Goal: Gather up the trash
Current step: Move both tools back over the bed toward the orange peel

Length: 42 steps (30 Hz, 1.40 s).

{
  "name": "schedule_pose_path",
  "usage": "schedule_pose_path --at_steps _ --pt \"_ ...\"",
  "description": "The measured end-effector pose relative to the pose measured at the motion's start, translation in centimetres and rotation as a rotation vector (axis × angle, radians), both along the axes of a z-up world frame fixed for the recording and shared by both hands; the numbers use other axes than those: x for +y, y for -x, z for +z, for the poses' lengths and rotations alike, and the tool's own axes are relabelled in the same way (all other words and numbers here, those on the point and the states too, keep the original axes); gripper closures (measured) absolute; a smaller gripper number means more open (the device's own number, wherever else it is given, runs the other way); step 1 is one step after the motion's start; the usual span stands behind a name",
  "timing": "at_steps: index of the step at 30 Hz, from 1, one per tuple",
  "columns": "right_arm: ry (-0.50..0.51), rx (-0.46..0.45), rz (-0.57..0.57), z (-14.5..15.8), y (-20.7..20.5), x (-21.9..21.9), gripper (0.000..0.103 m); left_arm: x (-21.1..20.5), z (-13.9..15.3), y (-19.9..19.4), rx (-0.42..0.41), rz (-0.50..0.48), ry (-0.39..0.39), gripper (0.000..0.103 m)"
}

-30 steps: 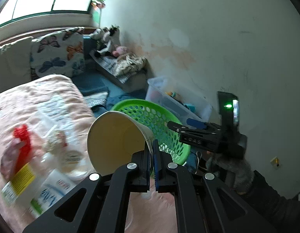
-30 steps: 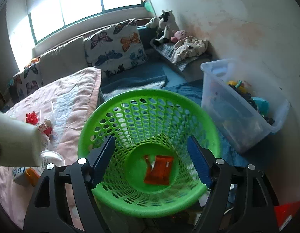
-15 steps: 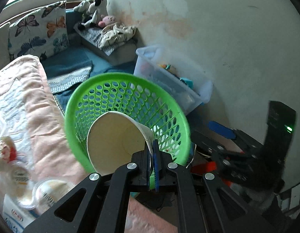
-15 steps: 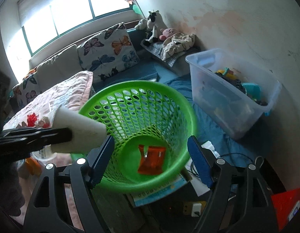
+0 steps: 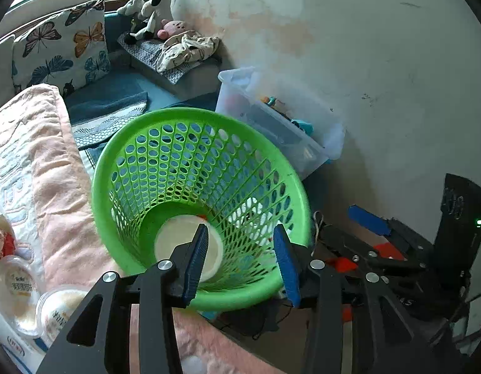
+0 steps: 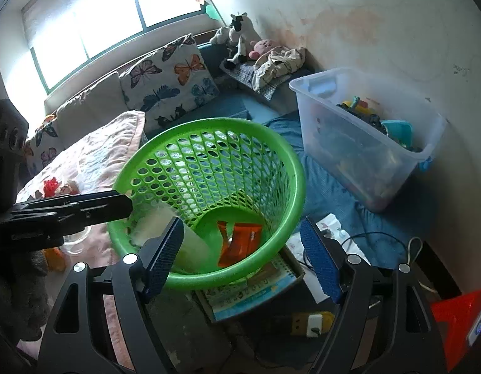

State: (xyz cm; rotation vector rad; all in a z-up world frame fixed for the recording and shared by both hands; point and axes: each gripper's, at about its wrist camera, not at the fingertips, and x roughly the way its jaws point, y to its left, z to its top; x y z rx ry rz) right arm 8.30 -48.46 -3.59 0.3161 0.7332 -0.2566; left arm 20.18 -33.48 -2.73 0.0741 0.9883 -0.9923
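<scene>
Hanging above the green perforated plastic basket (image 5: pixel 190 143), the left gripper (image 5: pixel 240 261) stands with its blue-padded jaws spread wide and nothing between them. A white paper cup (image 5: pixel 184 243) lies inside the basket near the bottom, mouth turned up toward the left wrist camera, beside an orange foil snack wrapper (image 6: pixel 240 243) on the basket floor. The right gripper (image 6: pixel 243 258) is poised at the basket's near rim, jaws likewise wide apart and empty. More litter waits on the pink quilted blanket (image 5: pixel 53 187): clear round plastic tubs with printed lids (image 5: pixel 53 311) and a red-and-white crumpled wrapper (image 5: pixel 0 237). These look light and thin-walled, likely to buckle or skid under a hard squeeze; a gentle pinch across a tub's rim, or on a bunched fold of the wrapper, seems the safest hold. A clear plastic storage bin of toys (image 6: pixel 365 143) stands just beside the basket.
</scene>
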Motion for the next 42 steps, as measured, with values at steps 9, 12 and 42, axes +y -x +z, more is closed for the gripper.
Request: schedule_pose_path --at_steps 9,12,42 --pt "0.005 -0.042 0.041 2.1 1.6 2.7 0.026 5.2 3.8 1.7 -0.063 0.053 0.072 0.061" --pt "-0.002 -0.056 0.068 2.7 1.9 3.9 0.025 7.6 4.8 2.4 -0.099 0.088 0.068 0.061" --pt "-0.128 -0.007 0.42 0.1 -5.1 16.2 0.024 27.1 2.1 8.1 -0.125 0.418 0.083 0.061"
